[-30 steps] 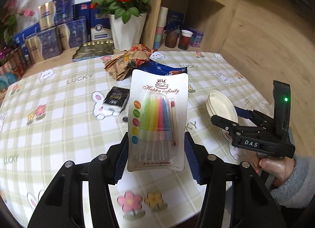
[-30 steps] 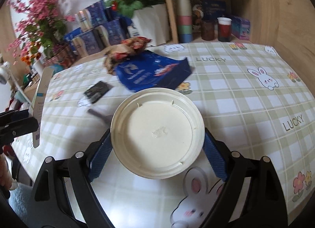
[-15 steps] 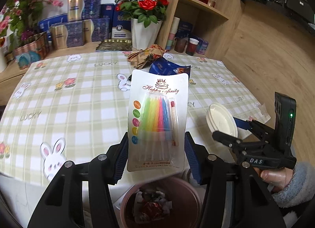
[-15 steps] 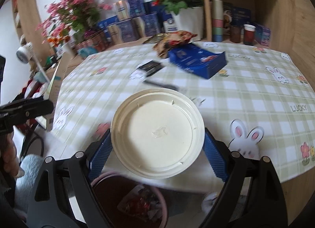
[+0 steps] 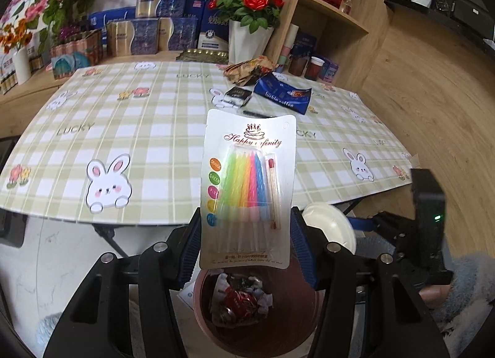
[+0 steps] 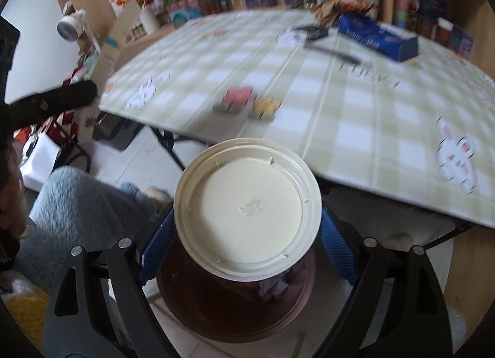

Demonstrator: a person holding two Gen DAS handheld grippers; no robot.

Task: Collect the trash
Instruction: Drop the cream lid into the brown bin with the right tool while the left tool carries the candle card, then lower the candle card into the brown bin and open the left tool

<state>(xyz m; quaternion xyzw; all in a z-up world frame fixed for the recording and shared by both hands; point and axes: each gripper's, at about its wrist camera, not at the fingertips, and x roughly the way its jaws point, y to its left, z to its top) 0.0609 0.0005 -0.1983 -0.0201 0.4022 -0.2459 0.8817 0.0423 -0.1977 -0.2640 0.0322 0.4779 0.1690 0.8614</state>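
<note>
My left gripper [image 5: 246, 243] is shut on a white candle pack [image 5: 247, 184] with several coloured candles, held upright above a brown trash bin [image 5: 256, 321] that holds crumpled wrappers. My right gripper [image 6: 247, 234] is shut on a round cream plastic lid [image 6: 247, 206], held over the same bin [image 6: 235, 305]. The lid [image 5: 329, 228] and the right gripper also show in the left wrist view at right. On the checked table [image 5: 139, 129] lie a blue packet [image 5: 283, 95], a small black box [image 5: 236, 95] and a brown crumpled bag [image 5: 247, 70].
The bin stands on the pale floor in front of the table's near edge. A white vase of red roses [image 5: 247, 17], boxes and a wooden shelf [image 5: 334, 17] line the back. My grey-sleeved arm [image 6: 80, 203] is at left in the right wrist view.
Both grippers have pulled back off the table and lowered, so the bin now sits closer beneath the candle pack and the lid. Both grips are unchanged.
</note>
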